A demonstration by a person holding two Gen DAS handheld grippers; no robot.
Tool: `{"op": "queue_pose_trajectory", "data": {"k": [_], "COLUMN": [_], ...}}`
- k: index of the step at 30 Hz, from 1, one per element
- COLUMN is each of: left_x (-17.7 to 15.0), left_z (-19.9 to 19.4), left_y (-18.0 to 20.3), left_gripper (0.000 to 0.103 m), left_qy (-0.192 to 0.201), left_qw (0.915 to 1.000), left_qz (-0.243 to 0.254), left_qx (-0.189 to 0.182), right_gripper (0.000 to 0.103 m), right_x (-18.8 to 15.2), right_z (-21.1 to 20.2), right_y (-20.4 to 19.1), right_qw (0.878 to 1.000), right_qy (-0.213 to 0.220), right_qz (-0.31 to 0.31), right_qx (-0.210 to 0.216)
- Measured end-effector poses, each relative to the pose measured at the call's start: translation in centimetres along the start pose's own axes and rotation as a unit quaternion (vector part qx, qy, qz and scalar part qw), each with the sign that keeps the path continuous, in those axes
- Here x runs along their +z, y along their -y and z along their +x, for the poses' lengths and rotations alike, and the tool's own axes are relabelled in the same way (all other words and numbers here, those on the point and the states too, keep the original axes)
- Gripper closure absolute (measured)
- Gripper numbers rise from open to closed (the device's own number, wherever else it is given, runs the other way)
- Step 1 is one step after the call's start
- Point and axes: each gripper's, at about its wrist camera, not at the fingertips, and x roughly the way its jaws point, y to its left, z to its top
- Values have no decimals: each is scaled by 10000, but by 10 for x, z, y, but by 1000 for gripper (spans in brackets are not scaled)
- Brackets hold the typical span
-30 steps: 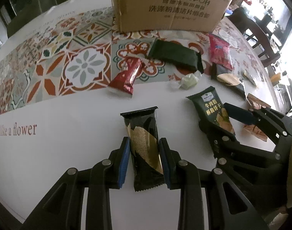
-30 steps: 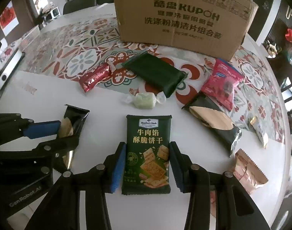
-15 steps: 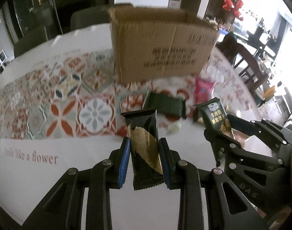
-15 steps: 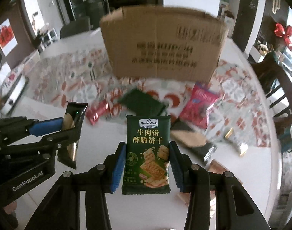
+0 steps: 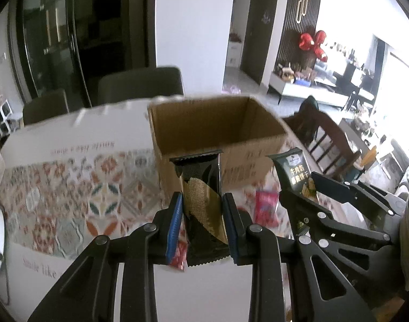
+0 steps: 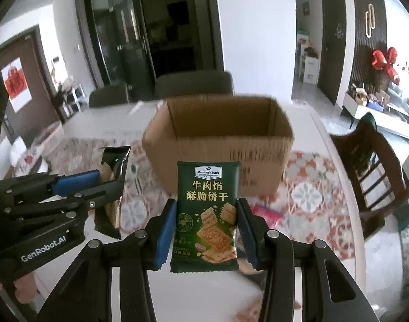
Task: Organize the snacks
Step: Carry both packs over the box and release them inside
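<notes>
Above the patterned tablecloth (image 5: 70, 201), your left gripper (image 5: 201, 228) pinched a black-and-gold snack bar (image 5: 201, 204) between its blue pads, the bar standing nearly upright with its crimped top edge level with the front wall of the open cardboard box (image 5: 215, 123). Your right gripper (image 6: 207, 228) was clamped on a green cracker packet (image 6: 207, 214) (Member's Mark, cracker squares printed on the lower half), held upright and facing the camera, clear of the table (image 6: 204, 295). You held both packets in the air in front of the box, which stood on the cloth with its flaps open and its inside walls bare as far as they showed. A pink-red packet (image 5: 266, 209) lay on the cloth near the box's front right corner, blurred. In the left view your right gripper sat just to the right, its packet tilted. A dark wooden chair (image 6: 371, 177) stood at the table's right edge.
</notes>
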Motion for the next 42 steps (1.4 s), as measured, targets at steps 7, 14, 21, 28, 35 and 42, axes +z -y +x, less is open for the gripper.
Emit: {"op": "queue_pose_trajectory", "data": {"k": [7, 14, 21, 28, 35, 42], "left_x": [45, 84, 105, 117, 119, 117], "left_z": [-1, 21, 53, 88, 115, 113], "left_y": [-2, -8, -11, -19, -21, -28], "left_gripper": [73, 73, 73, 73, 66, 52], "left_qy": [368, 328, 75, -230, -509, -427], "left_qw": [9993, 9994, 9999, 9992, 9982, 9989], "left_qz": [-1, -54, -74, -218, -191, -183], "left_qx": [-42, -88, -106, -227, -237, 26], "right_gripper": [58, 58, 58, 58, 57, 46], "right_x": [40, 81, 105, 118, 122, 120], "right_z": [0, 18, 46, 79, 108, 118], "right_y": [6, 16, 30, 38, 49, 60], "right_qw": [9994, 9987, 9993, 9999, 9998, 9994], "right_qy": [342, 471, 328, 86, -202, -295], "right_qz": [-101, -163, -115, -96, -82, 90], "right_qx": [9, -51, -105, -18, 20, -182]}}
